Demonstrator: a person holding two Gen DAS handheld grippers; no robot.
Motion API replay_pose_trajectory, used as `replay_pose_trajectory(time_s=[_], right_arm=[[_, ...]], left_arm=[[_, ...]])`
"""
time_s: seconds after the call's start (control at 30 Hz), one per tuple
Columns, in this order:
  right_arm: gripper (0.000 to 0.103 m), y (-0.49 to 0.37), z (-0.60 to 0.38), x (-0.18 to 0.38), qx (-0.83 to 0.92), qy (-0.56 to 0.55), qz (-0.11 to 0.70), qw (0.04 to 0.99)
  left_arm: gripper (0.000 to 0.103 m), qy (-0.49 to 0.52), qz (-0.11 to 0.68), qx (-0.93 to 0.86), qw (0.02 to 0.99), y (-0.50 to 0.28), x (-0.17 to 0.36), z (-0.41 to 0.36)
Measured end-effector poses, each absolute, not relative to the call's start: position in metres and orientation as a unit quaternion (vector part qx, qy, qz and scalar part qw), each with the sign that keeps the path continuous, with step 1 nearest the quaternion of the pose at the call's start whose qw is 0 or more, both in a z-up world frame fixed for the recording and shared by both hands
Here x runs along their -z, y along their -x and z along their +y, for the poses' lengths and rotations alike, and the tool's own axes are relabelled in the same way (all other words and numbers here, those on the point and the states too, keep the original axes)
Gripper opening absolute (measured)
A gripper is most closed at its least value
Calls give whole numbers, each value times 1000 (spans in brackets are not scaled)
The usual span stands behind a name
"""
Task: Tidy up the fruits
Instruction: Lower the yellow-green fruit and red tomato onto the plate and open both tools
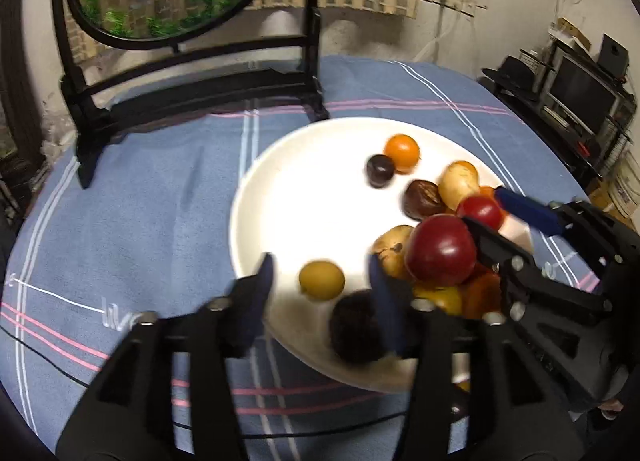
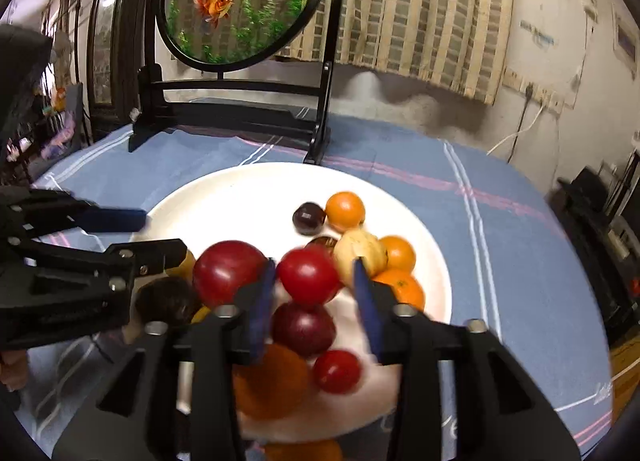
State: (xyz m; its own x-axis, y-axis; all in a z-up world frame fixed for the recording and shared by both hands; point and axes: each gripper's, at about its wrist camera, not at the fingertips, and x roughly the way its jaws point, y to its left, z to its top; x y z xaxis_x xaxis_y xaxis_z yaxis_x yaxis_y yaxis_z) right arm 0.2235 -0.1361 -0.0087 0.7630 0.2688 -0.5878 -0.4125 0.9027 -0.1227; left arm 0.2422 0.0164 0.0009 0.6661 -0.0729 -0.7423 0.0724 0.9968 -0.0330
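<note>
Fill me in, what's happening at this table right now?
A person holds a gripper in each hand over a white plate of mixed fruit on a blue striped cloth. Both grippers are open and hold nothing. The left gripper frames a small yellow fruit; the right gripper hovers over a red fruit in the pile. A round goldfish screen stands behind.

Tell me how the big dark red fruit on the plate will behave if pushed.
The big red fruit looks round and glossy, so it will probably roll and may slip between fingers. It leans on neighbouring fruit, so a push would likely jostle them across the smooth plate.
</note>
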Motion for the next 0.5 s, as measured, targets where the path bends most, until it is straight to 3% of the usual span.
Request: replay_pose_trajectory(time_s=[0.5], right_arm=[[50,-188,-190,-3,-198,65,327,922]], left_arm=[[60,4,385,31,922,-206,-19,24]])
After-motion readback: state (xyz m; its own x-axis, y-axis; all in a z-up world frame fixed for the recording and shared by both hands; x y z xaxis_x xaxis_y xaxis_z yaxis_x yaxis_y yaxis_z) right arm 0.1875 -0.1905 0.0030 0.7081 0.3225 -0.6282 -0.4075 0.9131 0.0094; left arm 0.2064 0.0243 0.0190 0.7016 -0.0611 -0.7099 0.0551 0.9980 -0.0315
